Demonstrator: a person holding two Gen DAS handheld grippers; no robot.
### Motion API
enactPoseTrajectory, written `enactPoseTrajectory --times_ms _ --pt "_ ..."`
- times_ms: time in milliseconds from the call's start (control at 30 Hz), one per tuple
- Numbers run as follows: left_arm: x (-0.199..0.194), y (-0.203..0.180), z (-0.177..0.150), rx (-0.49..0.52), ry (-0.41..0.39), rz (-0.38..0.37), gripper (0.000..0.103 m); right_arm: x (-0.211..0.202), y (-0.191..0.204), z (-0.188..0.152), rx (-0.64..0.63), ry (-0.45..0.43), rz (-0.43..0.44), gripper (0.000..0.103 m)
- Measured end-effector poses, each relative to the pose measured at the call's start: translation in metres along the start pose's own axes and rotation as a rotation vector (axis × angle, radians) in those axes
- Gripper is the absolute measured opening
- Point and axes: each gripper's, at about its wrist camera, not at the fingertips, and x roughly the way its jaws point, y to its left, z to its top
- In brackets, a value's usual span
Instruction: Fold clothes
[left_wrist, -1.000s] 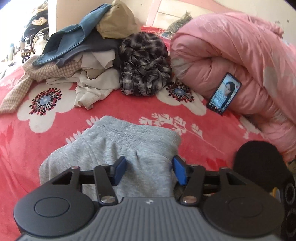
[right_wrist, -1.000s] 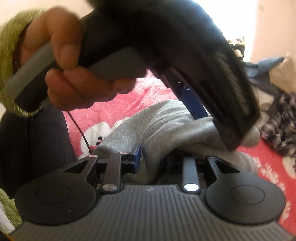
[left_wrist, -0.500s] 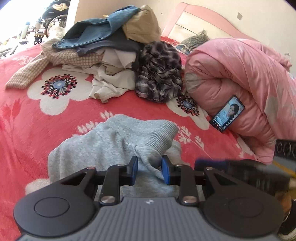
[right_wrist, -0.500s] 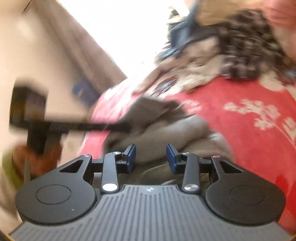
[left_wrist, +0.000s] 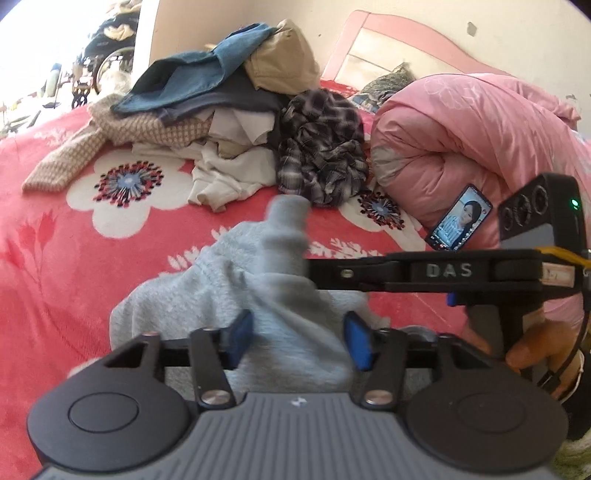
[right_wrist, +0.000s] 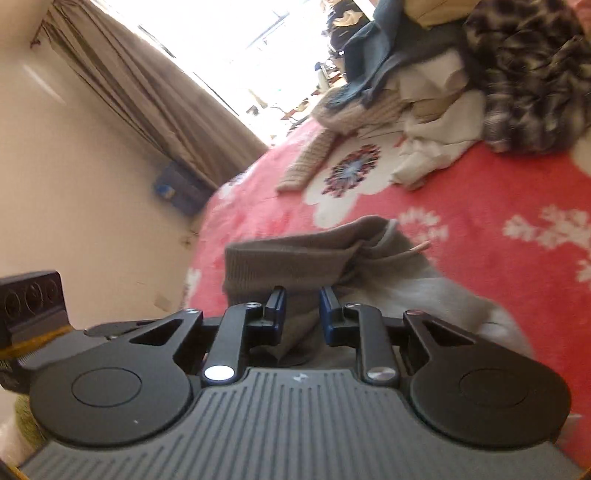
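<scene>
Two hand-held grippers are working over one grey garment (left_wrist: 236, 295) that is lying crumpled in the lower centre of the left wrist view, on a red blanket (left_wrist: 55, 266) printed with white flowers. In that view the left gripper (left_wrist: 297, 341) is sitting at the bottom of the frame with its blue pads spread wide; its jaws have just been opening, and the grey cloth is lying between them without either pad pressing on it. Coming in from the right edge, the right gripper (left_wrist: 314, 273) is stretching level across the frame, its tip buried in a raised, blurred fold of the garment, with a hand (left_wrist: 539, 343) gripping its handle at the lower right. In the right wrist view that gripper's jaws have just been closing and are standing narrow, with a strip of the grey cloth pinched between the blue pads. Towards the top of the left wrist view a heap of unfolded clothes (left_wrist: 221, 107) is piling up, with a crumpled plaid shirt (left_wrist: 321, 147) just to its right. At the right of that frame a rolled pink quilt (left_wrist: 461, 136) is resting, and a phone (left_wrist: 458, 218) with a lit screen is leaning against it.
</scene>
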Motion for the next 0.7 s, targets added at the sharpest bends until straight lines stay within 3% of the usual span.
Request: enactPoseTrajectory --times_ms 67,167,233,400,633,700 --pt "0.005 -0.004 0.0 0.025 0.009 0.011 0.067 0.002 0.005 0.001 0.005 -0.001 0.018 0.019" --pt "0.017 -0.003 0.003 0.022 0.033 0.053 0.063 0.006 0.009 0.003 0.018 -0.003 0.039 0.019" --pt "0.022 0.002 0.006 -0.024 0.048 0.061 0.048 0.006 0.009 0.005 0.021 -0.014 0.035 0.019" --pt "0.016 0.016 0.01 -0.145 0.01 0.047 0.025 -0.027 -0.005 -0.002 0.086 -0.078 0.049 0.02" --pt "-0.003 0.031 0.001 -0.233 -0.048 0.043 0.023 -0.072 -0.055 -0.031 0.353 -0.103 0.054 0.026" --pt "-0.006 0.036 -0.002 -0.257 -0.045 0.035 0.023 -0.069 -0.067 -0.038 0.431 -0.076 0.058 0.04"
